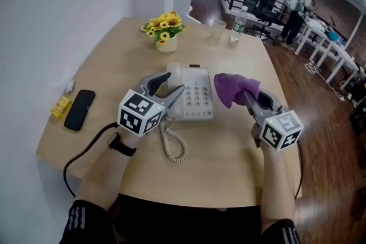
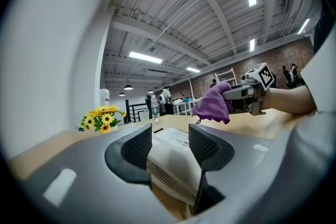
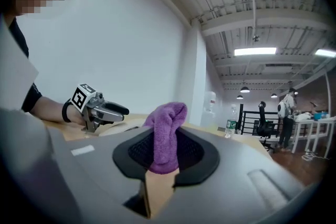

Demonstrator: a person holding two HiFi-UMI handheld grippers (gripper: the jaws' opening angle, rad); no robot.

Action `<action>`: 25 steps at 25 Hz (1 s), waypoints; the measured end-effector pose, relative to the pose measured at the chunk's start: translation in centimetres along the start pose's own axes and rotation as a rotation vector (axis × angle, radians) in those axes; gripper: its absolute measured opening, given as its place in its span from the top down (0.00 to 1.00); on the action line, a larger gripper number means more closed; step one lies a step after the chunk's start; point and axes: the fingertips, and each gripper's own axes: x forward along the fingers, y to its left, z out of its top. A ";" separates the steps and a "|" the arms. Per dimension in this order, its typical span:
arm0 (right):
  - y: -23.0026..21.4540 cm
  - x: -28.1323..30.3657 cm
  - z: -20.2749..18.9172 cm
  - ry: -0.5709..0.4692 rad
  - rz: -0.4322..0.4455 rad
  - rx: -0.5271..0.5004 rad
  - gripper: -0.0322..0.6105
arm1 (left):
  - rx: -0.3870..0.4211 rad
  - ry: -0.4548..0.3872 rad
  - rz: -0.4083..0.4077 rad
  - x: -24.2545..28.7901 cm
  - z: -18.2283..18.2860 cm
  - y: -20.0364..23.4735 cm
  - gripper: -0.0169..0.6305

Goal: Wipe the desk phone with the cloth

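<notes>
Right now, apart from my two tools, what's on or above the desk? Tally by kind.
Desk phone: 1
Purple cloth: 1
Flower pot: 1
Water bottle: 1
Clear cup: 1
Black mobile phone: 1
Yellow packet: 1
Small white object: 1
Total: 8

Sunflower pot (image 1: 165, 33), water bottle (image 1: 238, 24), black smartphone (image 1: 79, 110) on table (image 1: 229, 164).

Left of desk phone (image 1: 197, 94): your left gripper (image 1: 174, 83) straddles phone's left side, jaws apart, phone body filling gap. Near side: coiled cord (image 1: 171, 148) lies in your path. Right: your right gripper (image 1: 249, 97), clamped on cloth (image 1: 231, 87), above bare table (image 1: 229, 151). Far: flower pot (image 1: 166, 43), cup (image 1: 217, 30), bottle (image 1: 238, 24), clear strip before them. Far left: smartphone (image 1: 79, 109) near wall (image 1: 51, 14).
</notes>
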 end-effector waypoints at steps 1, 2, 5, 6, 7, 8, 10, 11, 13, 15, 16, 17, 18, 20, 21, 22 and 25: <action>-0.1 0.0 -0.5 0.002 -0.003 -0.002 0.83 | -0.001 0.001 0.001 0.0 -0.1 0.0 0.64; -0.3 0.0 -0.9 0.009 -0.005 -0.009 0.83 | -0.002 0.000 0.002 0.0 -0.1 0.0 0.64; -0.9 -0.2 -2.0 0.026 -0.022 -0.035 0.83 | 0.006 -0.002 0.005 0.0 0.0 0.1 0.64; -1.1 -0.3 -2.3 0.023 -0.024 -0.028 0.83 | 0.010 -0.002 0.006 0.0 0.1 0.1 0.64; -1.3 -0.4 -2.5 0.019 -0.020 -0.016 0.83 | 0.013 -0.002 0.006 -0.1 0.1 0.1 0.64; -1.4 -0.5 -2.7 0.017 -0.016 -0.007 0.83 | 0.015 -0.003 0.006 -0.1 0.2 0.1 0.64; -1.4 -0.5 -2.8 0.023 -0.011 -0.005 0.83 | 0.019 -0.004 0.003 -0.1 0.2 -0.1 0.64; -1.3 -0.4 -2.9 0.027 -0.009 -0.012 0.83 | 0.021 -0.004 0.003 0.0 0.2 -0.1 0.64; -0.8 -0.2 -3.0 0.031 0.001 -0.030 0.83 | 0.026 0.002 0.004 0.0 0.0 -0.2 0.64; -0.3 -0.1 -2.9 0.033 0.009 -0.050 0.83 | 0.028 0.006 0.006 0.1 0.0 -0.1 0.64; -0.2 -0.1 -2.8 0.033 0.011 -0.057 0.83 | 0.028 0.005 0.007 0.0 0.0 -0.1 0.64; -0.1 -0.1 -2.8 0.033 0.011 -0.061 0.83 | 0.029 0.004 0.006 0.0 0.0 -0.2 0.64; -0.1 -0.1 -2.8 0.033 0.010 -0.062 0.83 | 0.030 0.003 0.006 0.0 0.1 -0.2 0.64; -0.2 -0.3 -2.6 0.032 0.006 -0.059 0.83 | 0.033 0.000 0.007 -0.1 0.3 -0.2 0.64; -0.2 -0.3 -2.6 0.031 0.003 -0.057 0.83 | 0.033 -0.001 0.007 -0.1 0.4 -0.2 0.64; -0.3 -0.3 -2.6 0.030 0.002 -0.057 0.83 | 0.034 -0.002 0.007 -0.1 0.4 -0.2 0.64; -0.4 -0.4 -2.5 0.028 0.002 -0.057 0.83 | 0.033 -0.006 0.009 -0.1 0.5 -0.2 0.64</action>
